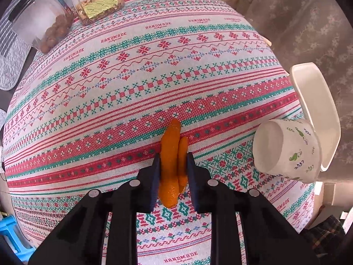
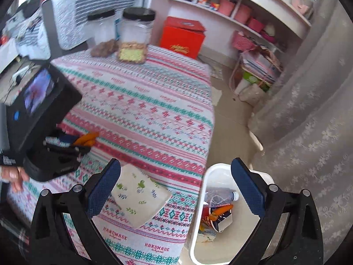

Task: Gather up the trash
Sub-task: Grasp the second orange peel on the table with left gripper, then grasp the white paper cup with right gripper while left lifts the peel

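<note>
My left gripper (image 1: 172, 172) pinches orange peel (image 1: 171, 165) above the tablecloth (image 1: 198, 70); my right gripper (image 2: 176, 190) gapes, empty. The white bin (image 2: 199, 209) holds some trash; the paper cup (image 2: 139, 198) apparently remains.

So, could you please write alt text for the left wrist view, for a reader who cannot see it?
The left gripper holds a piece of orange peel between its fingers, above a patterned tablecloth. A tipped paper cup lies at right near a white bin; two clear jars stand far left.
</note>
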`<state>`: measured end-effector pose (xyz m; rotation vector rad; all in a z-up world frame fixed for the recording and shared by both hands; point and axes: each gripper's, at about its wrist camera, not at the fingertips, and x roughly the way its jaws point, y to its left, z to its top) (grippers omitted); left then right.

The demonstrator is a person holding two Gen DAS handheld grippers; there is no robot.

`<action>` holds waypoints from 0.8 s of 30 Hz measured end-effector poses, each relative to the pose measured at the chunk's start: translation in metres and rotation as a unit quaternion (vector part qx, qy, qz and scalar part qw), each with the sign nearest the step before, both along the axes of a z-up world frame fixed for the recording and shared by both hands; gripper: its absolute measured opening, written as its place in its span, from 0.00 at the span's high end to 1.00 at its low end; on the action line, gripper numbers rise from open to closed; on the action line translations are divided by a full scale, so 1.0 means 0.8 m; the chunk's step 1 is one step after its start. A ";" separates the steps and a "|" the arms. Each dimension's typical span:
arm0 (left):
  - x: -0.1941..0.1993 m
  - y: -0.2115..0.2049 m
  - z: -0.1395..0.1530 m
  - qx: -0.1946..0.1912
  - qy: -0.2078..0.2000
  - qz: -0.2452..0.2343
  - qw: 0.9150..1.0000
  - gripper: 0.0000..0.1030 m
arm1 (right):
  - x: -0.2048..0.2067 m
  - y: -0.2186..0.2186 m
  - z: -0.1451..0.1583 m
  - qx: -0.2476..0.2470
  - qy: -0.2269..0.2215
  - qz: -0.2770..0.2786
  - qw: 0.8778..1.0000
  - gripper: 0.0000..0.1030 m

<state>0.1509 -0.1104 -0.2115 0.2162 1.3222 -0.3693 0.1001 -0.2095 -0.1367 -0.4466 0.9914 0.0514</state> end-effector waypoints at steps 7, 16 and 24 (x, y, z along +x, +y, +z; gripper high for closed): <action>-0.012 0.067 0.069 -0.053 -0.045 0.053 0.996 0.81 | 0.000 0.039 -0.058 -0.061 0.099 0.090 0.989 0.07; -0.017 0.138 0.131 -0.096 -0.104 0.095 0.985 0.81 | 0.026 0.044 -0.087 -0.078 0.156 0.075 0.982 0.48; -0.006 0.198 0.130 -0.091 -0.110 0.138 0.980 0.81 | 0.066 0.066 -0.048 -0.001 0.087 0.031 0.996 0.49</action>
